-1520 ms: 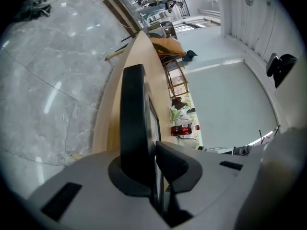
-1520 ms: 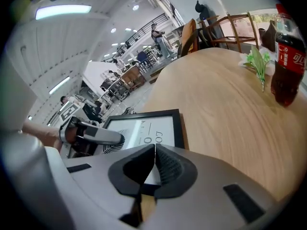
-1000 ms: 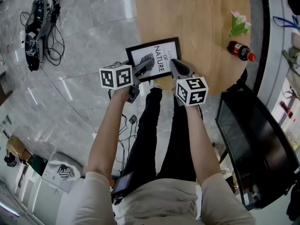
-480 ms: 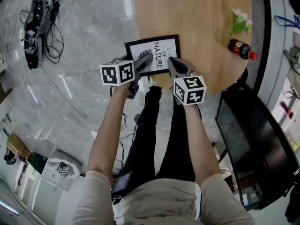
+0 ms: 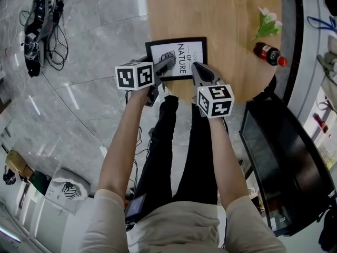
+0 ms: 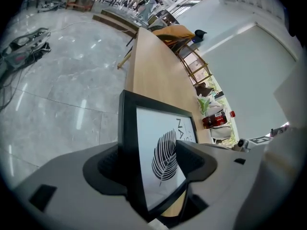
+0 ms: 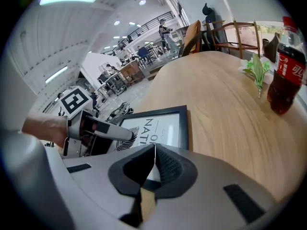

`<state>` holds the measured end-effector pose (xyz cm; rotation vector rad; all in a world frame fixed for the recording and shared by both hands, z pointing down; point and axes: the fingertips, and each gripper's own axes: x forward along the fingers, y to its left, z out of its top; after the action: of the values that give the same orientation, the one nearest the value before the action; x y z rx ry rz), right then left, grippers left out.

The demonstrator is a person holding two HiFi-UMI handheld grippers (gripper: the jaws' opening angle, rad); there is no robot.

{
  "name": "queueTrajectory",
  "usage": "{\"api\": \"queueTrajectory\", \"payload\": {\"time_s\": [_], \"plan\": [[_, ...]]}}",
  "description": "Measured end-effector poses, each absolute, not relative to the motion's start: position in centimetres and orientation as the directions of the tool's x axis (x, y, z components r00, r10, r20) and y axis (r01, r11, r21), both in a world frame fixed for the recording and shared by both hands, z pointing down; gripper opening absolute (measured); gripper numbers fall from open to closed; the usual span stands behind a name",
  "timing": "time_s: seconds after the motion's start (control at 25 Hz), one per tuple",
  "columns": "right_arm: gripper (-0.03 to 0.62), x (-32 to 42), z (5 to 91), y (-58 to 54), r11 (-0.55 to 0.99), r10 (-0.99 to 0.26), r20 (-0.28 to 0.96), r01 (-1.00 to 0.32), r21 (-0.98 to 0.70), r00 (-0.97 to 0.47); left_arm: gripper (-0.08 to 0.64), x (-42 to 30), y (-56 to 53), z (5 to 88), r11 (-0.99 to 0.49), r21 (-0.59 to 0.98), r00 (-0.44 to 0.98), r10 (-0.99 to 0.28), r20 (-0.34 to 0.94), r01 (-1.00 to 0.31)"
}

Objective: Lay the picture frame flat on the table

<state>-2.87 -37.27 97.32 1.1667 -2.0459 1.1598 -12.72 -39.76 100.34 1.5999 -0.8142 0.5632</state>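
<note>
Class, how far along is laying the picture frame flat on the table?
Done, it seems: the black rectangular picture frame lies flat on the wooden table. In hand: the left tool has just been opening its jaws, which straddle the frame's edge without pressing; the right tool, shut, sits at its near edge. Left: draw both tools away.

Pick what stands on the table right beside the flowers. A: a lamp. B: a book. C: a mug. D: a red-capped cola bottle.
D: the right gripper view shows a dark cola bottle with a red cap upright on the wooden table, next to the flowers.
</note>
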Motion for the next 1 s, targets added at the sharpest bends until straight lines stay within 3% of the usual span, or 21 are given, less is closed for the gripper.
{"api": "queueTrajectory", "payload": {"time_s": [0.32,0.6,1.0], "plan": [[0.035,-1.8,97.4,-37.2,0.243,-0.446,0.759,-0.880,-0.407,-0.474,0.307,-13.7,-39.9,100.2,-0.069,0.628,0.624,-0.243,0.743,-0.775],[0.035,-0.1,94.9,-37.2,0.188,-0.532,0.728,-0.899,-0.396,-0.432,0.307,-16.7,-38.8,97.6,-0.093,0.621,0.621,-0.261,0.739,-0.778],[0.035,-0.6,83.3,-34.8,0.204,-0.541,0.723,-0.901,-0.382,-0.429,0.307,-18.7,-35.7,83.1,-0.470,0.380,0.527,-0.231,0.818,-0.796]]}}
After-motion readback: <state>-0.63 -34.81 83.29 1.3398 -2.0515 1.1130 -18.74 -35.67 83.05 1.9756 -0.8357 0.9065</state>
